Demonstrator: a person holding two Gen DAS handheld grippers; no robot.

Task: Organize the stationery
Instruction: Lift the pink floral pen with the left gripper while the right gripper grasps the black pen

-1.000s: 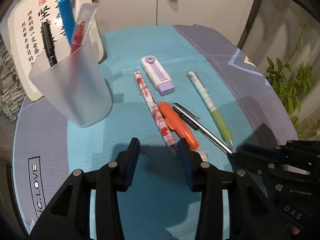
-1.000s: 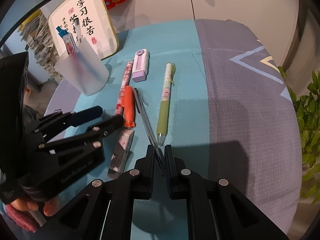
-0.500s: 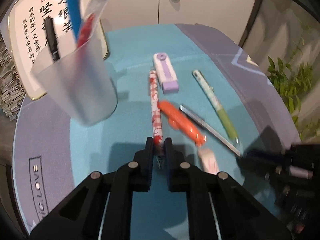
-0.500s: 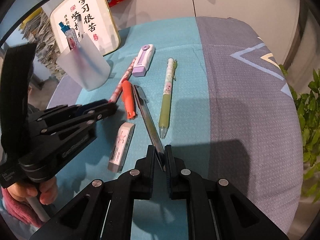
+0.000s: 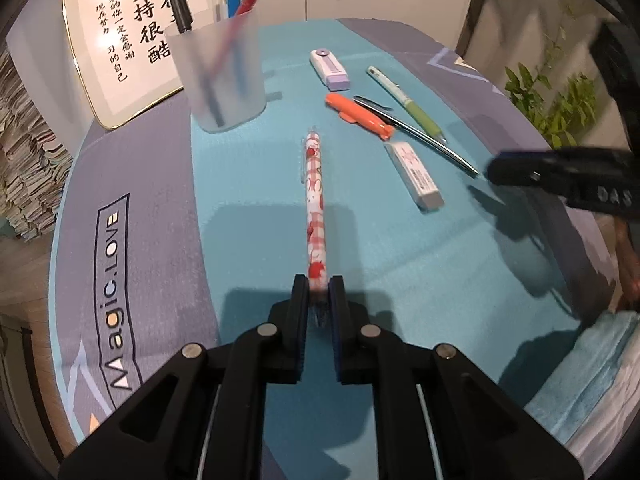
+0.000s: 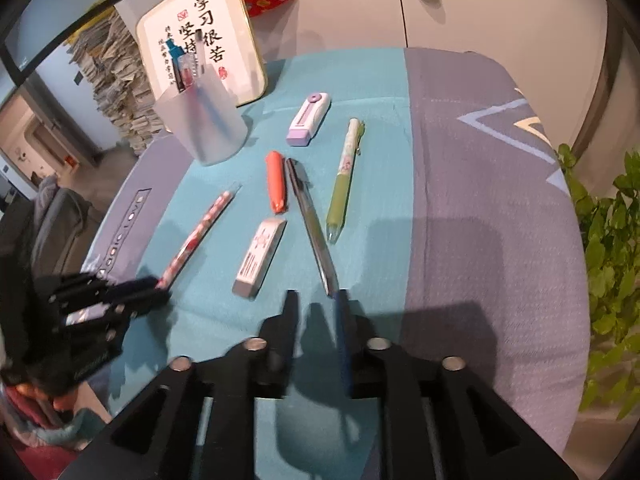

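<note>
Jaws of the left gripper (image 5: 319,294) are clamped on the near tip of the red-patterned pen (image 5: 314,196). Pen's long axis runs straight out from the jaws toward the frosted cup (image 5: 218,76), far end pointing at the cup's base but well short of it. From the right wrist view the same pen (image 6: 198,236) lies diagonally, clear of the other items.

Jaws of the right gripper (image 6: 316,304) are opening. The dark pen (image 6: 310,220) has its near tip just at the right-hand finger; pads no longer press on it, so I read it as released or nearly so. Its axis runs away from the jaws up toward the cup, alongside the orange marker (image 6: 276,182).

Relative to the cup:
- orange marker and dark pen nearest, just to its right and toward the grippers
- white eraser (image 6: 260,262) nearer the grippers, between the two pens
- green pen (image 6: 344,184) further right, about parallel to the dark pen
- purple correction tape (image 6: 309,119) level with the cup, off to its right

Cup already holds several pens upright. It stands on the counter (image 6: 480,200) in front of a framed calligraphy board (image 6: 236,48).

Judgement: left hand owns the next move. Pen needs lifting and tipping upright before it goes over the cup rim; grip is at the very tip, so expect it to swing.
</note>
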